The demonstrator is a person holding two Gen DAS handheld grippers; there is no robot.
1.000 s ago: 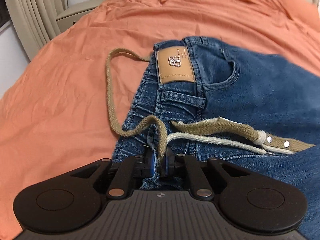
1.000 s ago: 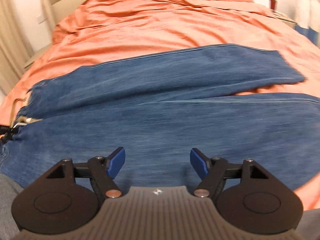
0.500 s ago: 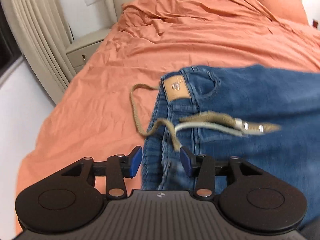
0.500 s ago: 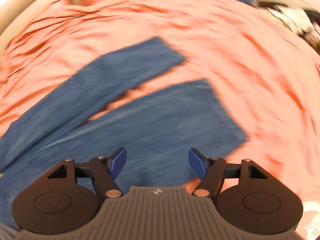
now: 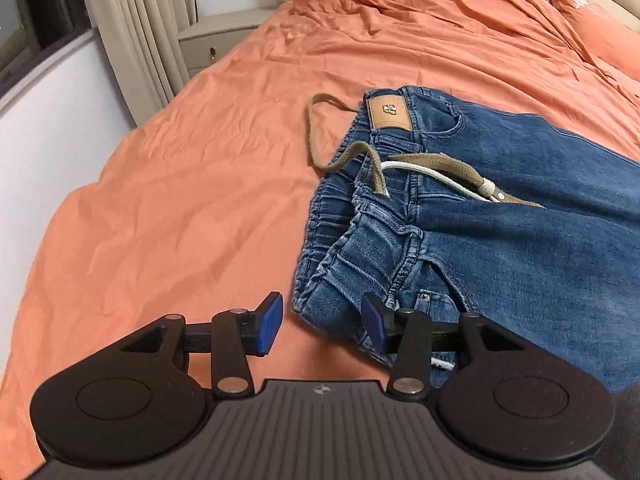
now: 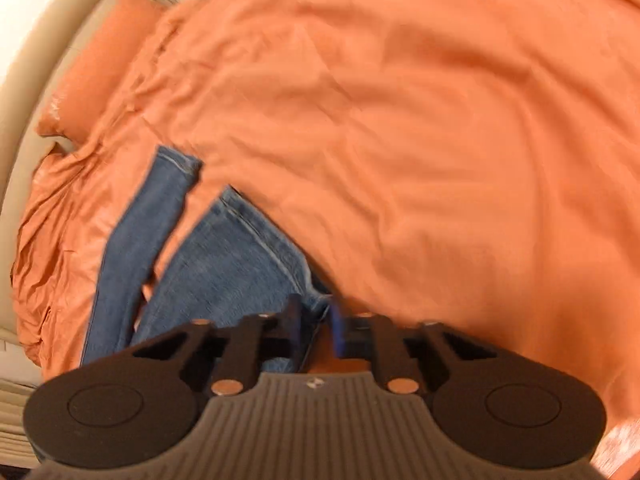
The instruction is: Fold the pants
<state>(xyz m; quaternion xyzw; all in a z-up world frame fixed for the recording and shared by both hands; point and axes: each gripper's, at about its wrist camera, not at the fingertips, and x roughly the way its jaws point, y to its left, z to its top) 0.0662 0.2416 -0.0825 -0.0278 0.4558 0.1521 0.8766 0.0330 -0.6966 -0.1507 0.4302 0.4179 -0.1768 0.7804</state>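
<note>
Left wrist view: blue pants (image 5: 500,216) spread on an orange bedsheet (image 5: 180,184), waistband bunched, tan drawstring (image 5: 440,168) looped across it. Left gripper (image 5: 322,322) hovering at the waistband corner, jaws wide apart, holding nothing. Beige curtain (image 5: 136,24) and nightstand (image 5: 216,38) beyond.

Right wrist view, blurred: both pant legs (image 6: 224,256) stretched over the sheet toward an orange pillow (image 6: 104,64) and beige headboard (image 6: 44,52). Right gripper (image 6: 316,328) nearly closed, seemingly pinching a leg hem.
</note>
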